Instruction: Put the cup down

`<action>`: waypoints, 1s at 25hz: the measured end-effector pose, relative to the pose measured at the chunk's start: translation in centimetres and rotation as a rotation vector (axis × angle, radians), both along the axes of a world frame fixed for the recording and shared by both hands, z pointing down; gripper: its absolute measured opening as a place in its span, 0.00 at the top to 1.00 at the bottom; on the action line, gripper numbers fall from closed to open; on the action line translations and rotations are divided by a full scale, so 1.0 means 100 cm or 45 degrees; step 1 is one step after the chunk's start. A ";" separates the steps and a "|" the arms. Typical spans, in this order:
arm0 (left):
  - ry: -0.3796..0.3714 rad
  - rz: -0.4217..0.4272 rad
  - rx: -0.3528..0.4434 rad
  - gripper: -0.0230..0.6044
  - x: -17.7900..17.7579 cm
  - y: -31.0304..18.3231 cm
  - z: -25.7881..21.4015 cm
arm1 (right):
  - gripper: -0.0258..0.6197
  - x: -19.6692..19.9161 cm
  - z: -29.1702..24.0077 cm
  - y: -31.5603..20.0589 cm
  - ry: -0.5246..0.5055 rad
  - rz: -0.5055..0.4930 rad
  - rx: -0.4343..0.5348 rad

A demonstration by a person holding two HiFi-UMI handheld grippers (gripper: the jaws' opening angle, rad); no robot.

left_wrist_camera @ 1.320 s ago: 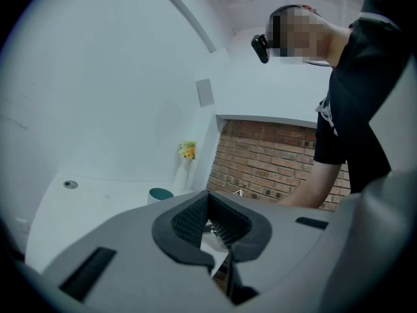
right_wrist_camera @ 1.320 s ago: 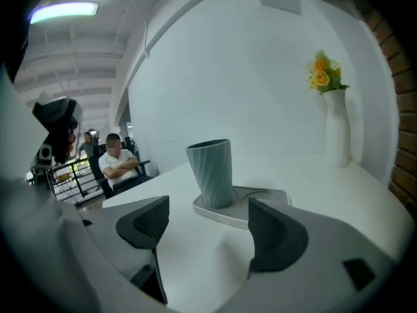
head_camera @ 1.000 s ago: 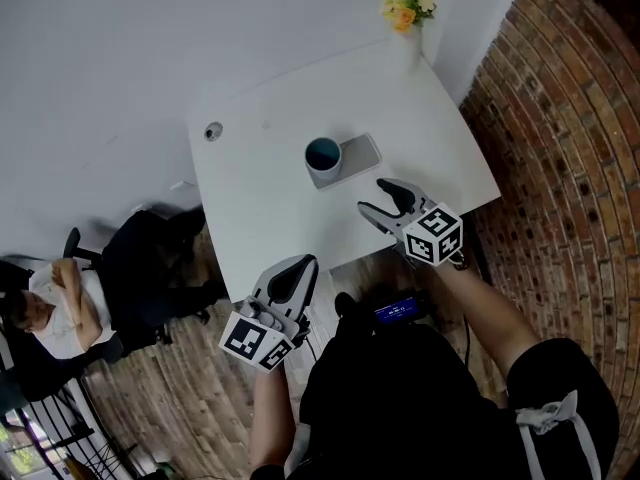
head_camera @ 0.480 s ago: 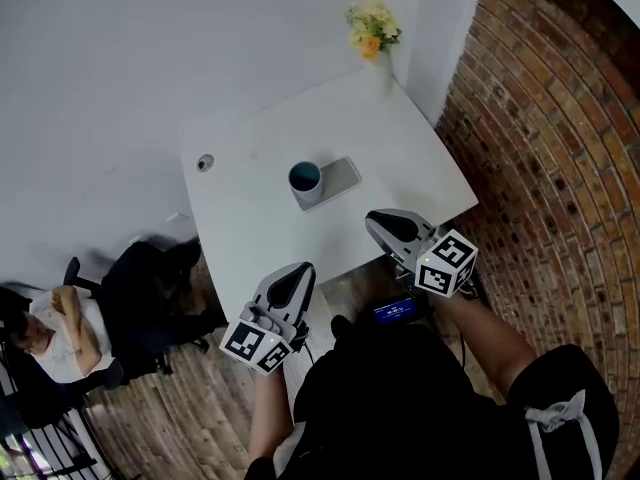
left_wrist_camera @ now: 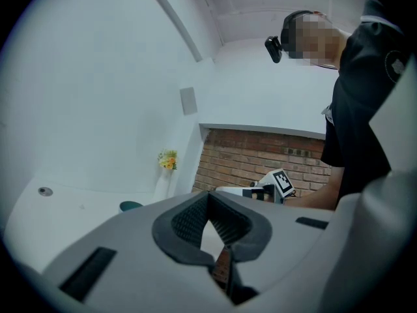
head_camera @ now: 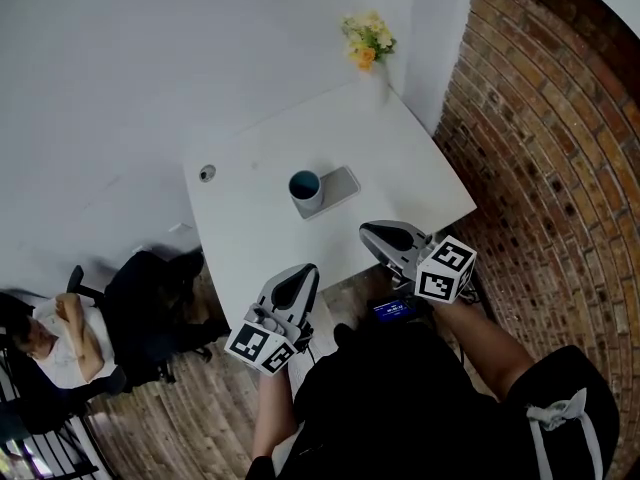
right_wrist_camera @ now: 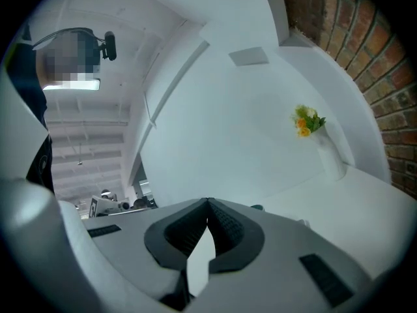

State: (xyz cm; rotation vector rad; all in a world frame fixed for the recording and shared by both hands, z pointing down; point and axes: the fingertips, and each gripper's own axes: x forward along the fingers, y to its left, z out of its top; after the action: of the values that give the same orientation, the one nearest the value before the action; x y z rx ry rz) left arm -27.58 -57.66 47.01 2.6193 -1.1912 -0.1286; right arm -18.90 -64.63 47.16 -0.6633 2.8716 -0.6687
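Where the head view ends on the right, the brick wall (head_camera: 560,148) is cut off; its bricks are red-brown, rough and laid in rows. The wooden floor (head_camera: 170,408) is brown planks, and much of it is hidden under the surface and behind the holder's black top (head_camera: 400,398). The surface (head_camera: 400,158) is white, smooth and square, and the two grippers hide bits of its near edge. A seated person (head_camera: 60,328) on the left is cut by the picture's edge.

The left gripper (head_camera: 298,276) and the right gripper (head_camera: 374,234) are grey, hard and rounded. Their fingers (left_wrist_camera: 186,223) have dark ribbed pads. The left fingers are closed on nothing. The right fingers have just been closing and now meet tip to tip, with nothing between them. Both are well apart from the cup.

A flat grey tray (head_camera: 345,181) with round corners lies near the middle of the surface. The cup (head_camera: 306,190) stands upright at the tray's left end, pale outside and teal inside. It is hard to tell if it stands on the tray or just beside it. In both gripper views only a thin bit of its teal rim shows. Yellow flowers (head_camera: 366,40) stand at the far corner in a tall white vase (right_wrist_camera: 329,160). A small round thing (head_camera: 207,173) near the left edge is too small to make out.
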 end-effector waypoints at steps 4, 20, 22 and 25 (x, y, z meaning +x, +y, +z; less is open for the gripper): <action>-0.002 -0.010 -0.003 0.95 -0.004 0.001 0.001 | 0.94 -0.004 -0.002 -0.001 0.008 -0.012 0.012; 0.003 -0.033 -0.004 0.95 -0.012 0.001 0.000 | 0.94 -0.012 -0.007 0.000 0.034 -0.018 0.043; 0.003 -0.034 -0.002 0.95 -0.012 0.001 0.000 | 0.94 -0.011 -0.008 0.000 0.032 -0.017 0.049; 0.005 -0.033 0.001 0.95 -0.012 0.002 0.000 | 0.94 -0.010 -0.009 0.000 0.031 -0.009 0.050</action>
State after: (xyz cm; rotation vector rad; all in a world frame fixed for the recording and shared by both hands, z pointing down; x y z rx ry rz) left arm -28.79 -57.49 46.98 2.6034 -1.2242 -0.1393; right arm -19.92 -64.64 46.31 -0.6606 2.9027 -0.6072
